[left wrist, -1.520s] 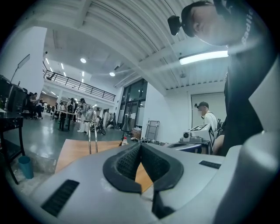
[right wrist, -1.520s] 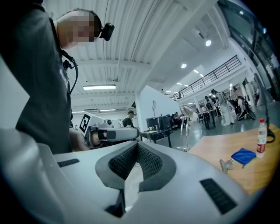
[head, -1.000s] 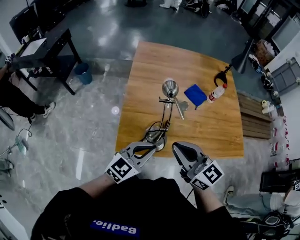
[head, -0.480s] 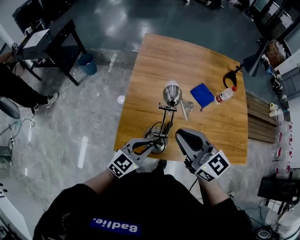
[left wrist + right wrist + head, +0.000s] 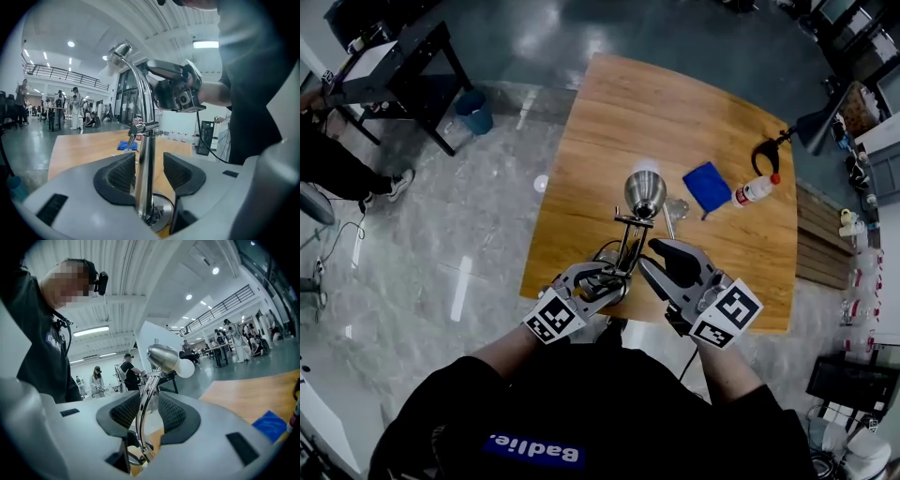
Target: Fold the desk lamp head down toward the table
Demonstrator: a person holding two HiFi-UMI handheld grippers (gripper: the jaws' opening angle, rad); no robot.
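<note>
Desk lamp (image 5: 643,195) is all polished chrome: bell-shaped head w/ a white bulb, twin thin curved arm rods (image 5: 143,404), a straight round post (image 5: 146,178) and a flat round base w/ a dark cable looped by it. It stands upright near the front edge of the wooden worktop (image 5: 675,103) (warm grain, rounded corners), head raised, not folded down. Left gripper (image 5: 605,281), smooth grey plastic w/ black ribbed pads, straddles the lower post. Its jaws stand apart and have just been opening, w/ the post btwn them; one pad is v. close to it, the other clear of it, so no grip. Right gripper (image 5: 654,258), same build, sits higher, round the arm rods. Its jaws have also just been opening, w/ a gap either side of the rods, so nothing is clamped. Beyond the lamp lie a flat blue cloth (image 5: 706,186), a clear bottle (image 5: 753,190) w/ a red cap, and a black looped item (image 5: 762,155). Vs. a sec ago: both grippers were then closed and held short of the lamp, by the worktop's near edge. Now both have come in on it, left low at the post, right from the other side. Lamp's pose is unchanged.
</note>
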